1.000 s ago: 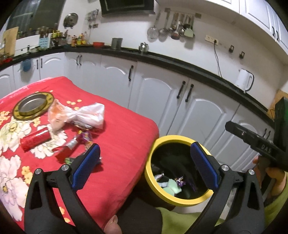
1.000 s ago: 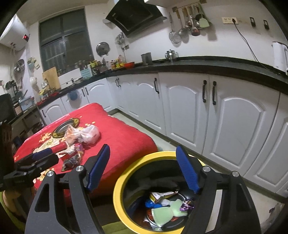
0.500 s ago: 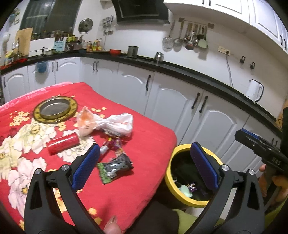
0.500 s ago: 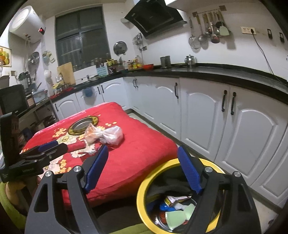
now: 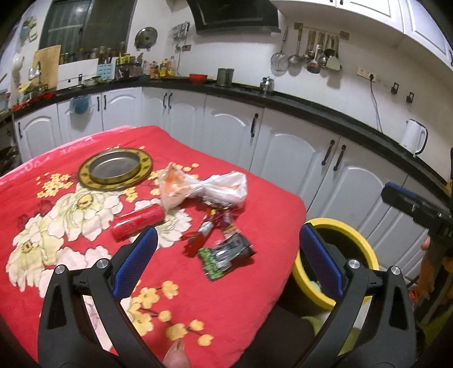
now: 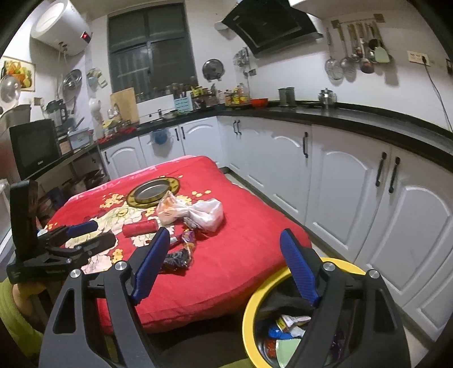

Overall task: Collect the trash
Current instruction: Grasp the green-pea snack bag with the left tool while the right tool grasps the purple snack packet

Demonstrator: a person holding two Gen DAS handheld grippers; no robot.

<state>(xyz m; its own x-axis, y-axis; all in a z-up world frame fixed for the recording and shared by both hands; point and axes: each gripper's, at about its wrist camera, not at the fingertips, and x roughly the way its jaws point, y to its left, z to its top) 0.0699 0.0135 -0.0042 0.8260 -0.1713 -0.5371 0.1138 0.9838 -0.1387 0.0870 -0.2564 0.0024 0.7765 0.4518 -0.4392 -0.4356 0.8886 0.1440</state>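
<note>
Trash on red blanket [image 5: 249, 297]: one bag [image 5: 203, 188], one can [image 5: 138, 222], several wrappers [image 5: 226, 254].

white cabinets [image 6: 334, 181] under a black countertop [image 6: 368, 119] run ahead and right of the claw; a dark window [image 6: 150, 48] and range hood [image 6: 271, 25] hang above.

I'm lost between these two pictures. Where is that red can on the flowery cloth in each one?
Left wrist view: the red can lies left of centre, just beyond the left claw's left finger.
Right wrist view: the can is left of centre, mid-height.
Shared landmark: the crumpled plastic bag, just beyond the can in both.
</note>
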